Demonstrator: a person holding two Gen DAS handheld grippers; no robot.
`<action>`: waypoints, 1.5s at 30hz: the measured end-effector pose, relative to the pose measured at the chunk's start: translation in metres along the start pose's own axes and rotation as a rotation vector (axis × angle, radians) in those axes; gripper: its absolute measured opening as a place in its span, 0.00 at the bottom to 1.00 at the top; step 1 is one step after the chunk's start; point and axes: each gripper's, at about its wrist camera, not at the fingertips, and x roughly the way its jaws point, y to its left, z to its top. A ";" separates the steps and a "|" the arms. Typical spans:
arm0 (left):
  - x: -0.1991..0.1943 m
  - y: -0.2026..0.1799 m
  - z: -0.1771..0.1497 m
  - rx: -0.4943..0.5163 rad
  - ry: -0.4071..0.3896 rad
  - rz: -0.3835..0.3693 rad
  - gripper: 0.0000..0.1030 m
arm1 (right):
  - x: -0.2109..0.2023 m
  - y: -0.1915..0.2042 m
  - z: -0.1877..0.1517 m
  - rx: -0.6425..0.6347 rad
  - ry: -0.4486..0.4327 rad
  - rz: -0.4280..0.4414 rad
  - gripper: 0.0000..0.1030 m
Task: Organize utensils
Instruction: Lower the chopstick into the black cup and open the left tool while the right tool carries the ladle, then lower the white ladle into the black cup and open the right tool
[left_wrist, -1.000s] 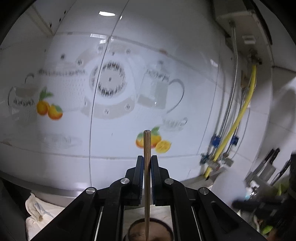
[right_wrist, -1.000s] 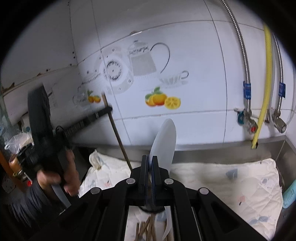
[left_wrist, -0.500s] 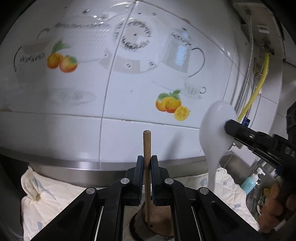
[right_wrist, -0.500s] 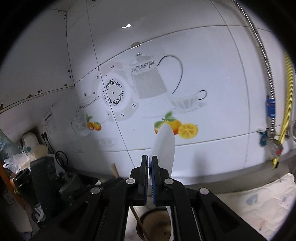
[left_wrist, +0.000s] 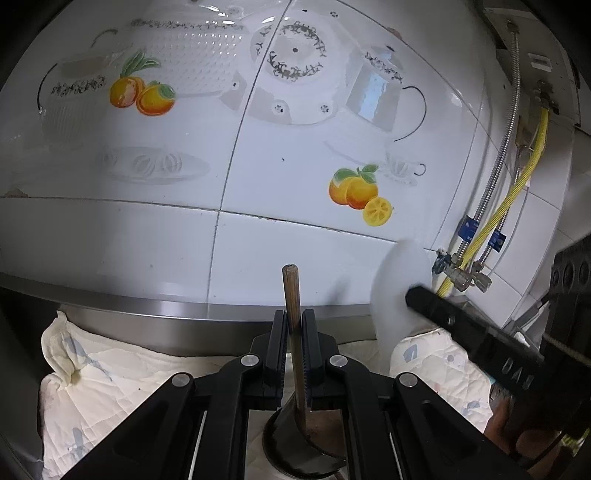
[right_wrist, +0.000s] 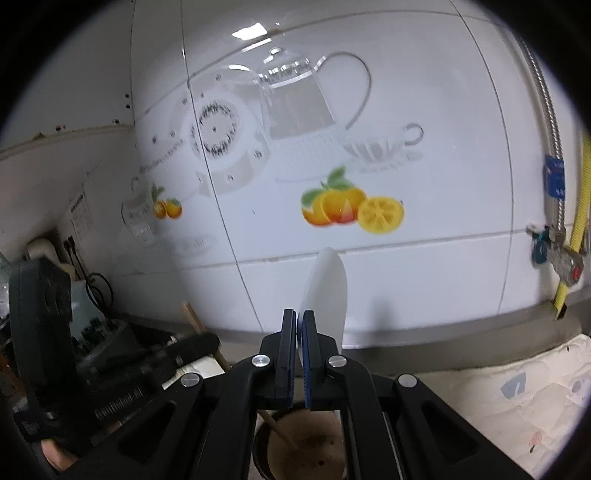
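Observation:
My left gripper (left_wrist: 294, 322) is shut on a wooden stick (left_wrist: 291, 291), a chopstick, held upright; its lower end reaches into a dark round holder (left_wrist: 295, 454) below. My right gripper (right_wrist: 299, 325) is shut on a white spoon (right_wrist: 327, 291), bowl end up, held over the same brown-bottomed holder (right_wrist: 303, 446), where the stick (right_wrist: 280, 432) leans inside. In the left wrist view the spoon (left_wrist: 397, 284) and the right gripper (left_wrist: 421, 295) show at right. In the right wrist view the left gripper (right_wrist: 199, 343) shows at left.
A white tiled wall with printed oranges (left_wrist: 356, 192) stands close behind. A quilted white cloth (left_wrist: 110, 376) covers the steel counter. Steel and yellow hoses (left_wrist: 509, 206) with valves run down the right corner. Clutter and cables (right_wrist: 88, 288) sit at far left.
Both grippers have come lower and closer to the wall over the holder. The stick's lower end now sits deeper in the holder. The spoon has dropped lower beside it.

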 end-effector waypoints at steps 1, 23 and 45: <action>0.001 -0.001 0.001 -0.002 0.002 -0.001 0.08 | 0.001 -0.001 -0.002 0.000 0.016 0.001 0.05; -0.019 -0.019 0.002 0.009 0.013 0.010 0.44 | -0.031 -0.007 -0.017 -0.025 0.119 -0.053 0.25; -0.092 -0.035 -0.095 0.002 0.195 0.086 0.44 | -0.144 -0.059 -0.097 0.077 0.294 -0.208 0.45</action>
